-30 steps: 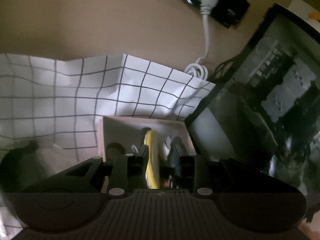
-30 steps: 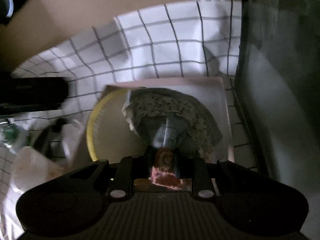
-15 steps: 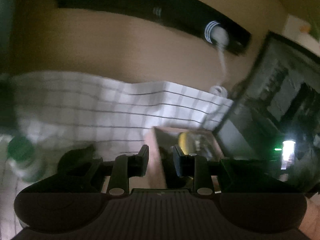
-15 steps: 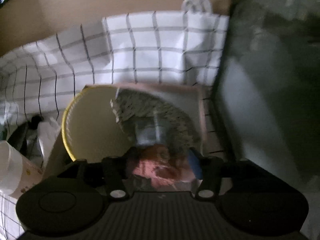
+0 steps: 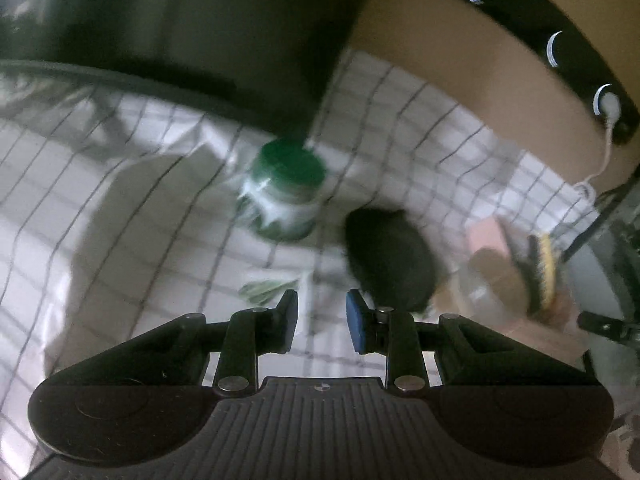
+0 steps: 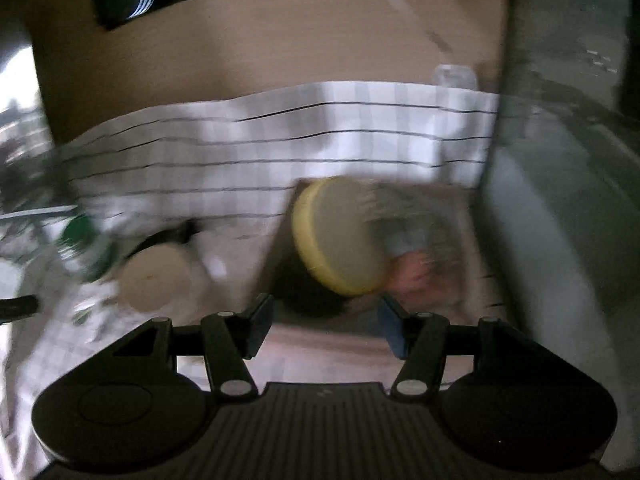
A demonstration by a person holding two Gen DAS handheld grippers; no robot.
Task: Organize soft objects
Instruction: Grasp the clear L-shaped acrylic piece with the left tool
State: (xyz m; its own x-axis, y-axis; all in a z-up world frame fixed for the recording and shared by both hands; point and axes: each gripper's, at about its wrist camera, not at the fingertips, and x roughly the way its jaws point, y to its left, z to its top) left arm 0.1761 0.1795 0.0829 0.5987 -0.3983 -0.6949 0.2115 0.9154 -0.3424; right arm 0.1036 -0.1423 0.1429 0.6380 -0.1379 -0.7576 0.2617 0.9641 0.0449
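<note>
Right gripper (image 6: pixel 326 326): jaws released; patterned cloth (image 6: pixel 412 236) now in pink box (image 6: pixel 460 216). Left gripper (image 5: pixel 322 322): jaws parted, swung toward black soft item (image 5: pixel 390 260); likely next pick.

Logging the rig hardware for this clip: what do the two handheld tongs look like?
Both look alike: the left tongs and right tongs have a black ribbed body flanked by two rounded black lobes, black linkage arms with silver rivets, and blue pads on the fingertips. No cables, sleeves or readable markings show.
</note>
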